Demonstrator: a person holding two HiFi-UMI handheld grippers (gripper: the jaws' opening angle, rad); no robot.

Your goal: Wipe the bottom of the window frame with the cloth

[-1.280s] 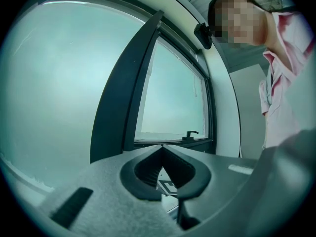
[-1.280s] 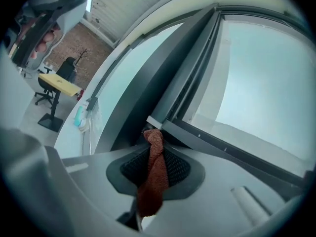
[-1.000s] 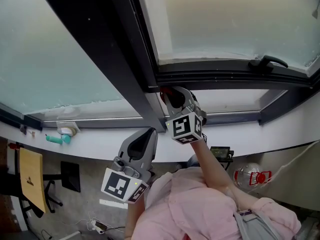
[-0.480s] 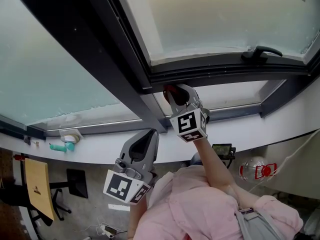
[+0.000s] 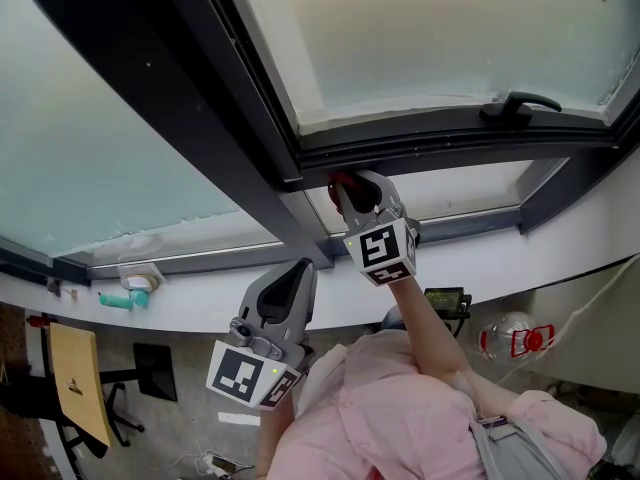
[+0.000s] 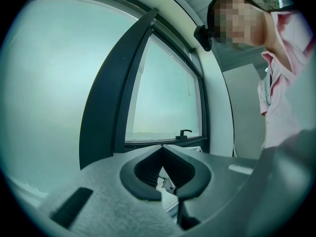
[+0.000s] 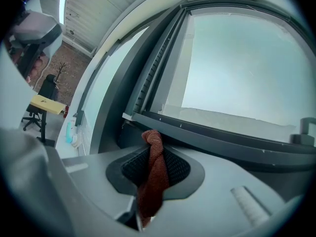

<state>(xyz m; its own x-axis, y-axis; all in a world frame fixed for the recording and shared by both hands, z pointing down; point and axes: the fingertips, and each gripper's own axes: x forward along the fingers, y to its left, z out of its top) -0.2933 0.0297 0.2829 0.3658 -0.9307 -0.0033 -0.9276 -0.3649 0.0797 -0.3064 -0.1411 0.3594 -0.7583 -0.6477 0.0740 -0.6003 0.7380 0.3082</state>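
**While the cloth sits pinched at the frame's left end, the wipe looks barely started**

Since the job is the bottom rail, the cloth [image 7: 150,181] is where it should be. It is a rust-red twist clamped between the right gripper [image 7: 154,154] jaws. Its free tip pokes out at 12 o'clock, touching or just short of the dark bottom rail of the window frame [image 7: 222,139]; I can't tell which.

In the head view the cloth [image 5: 343,182] is at the rail's [image 5: 450,146] left end, next to the wide dark mullion [image 5: 230,138]. My read is that this is the start point, with the full run toward the handle [image 5: 518,105] at 2 o'clock not yet done. The short pinch keeps the tip stiff enough to press into the groove.

The left gripper [image 5: 292,276] hangs at 7 o'clock of the right one, off the sill [image 5: 180,293]. Its jaws are closed on nothing, so it is likely just parked.

Containers:
- Teal bottle [image 5: 118,300] lying on the sill at 8 o'clock, beside a small white dish [image 5: 140,280]. Contents can't be made out.
- Clear container with a red label [image 5: 515,340], down at 4 o'clock. Contents unclear.
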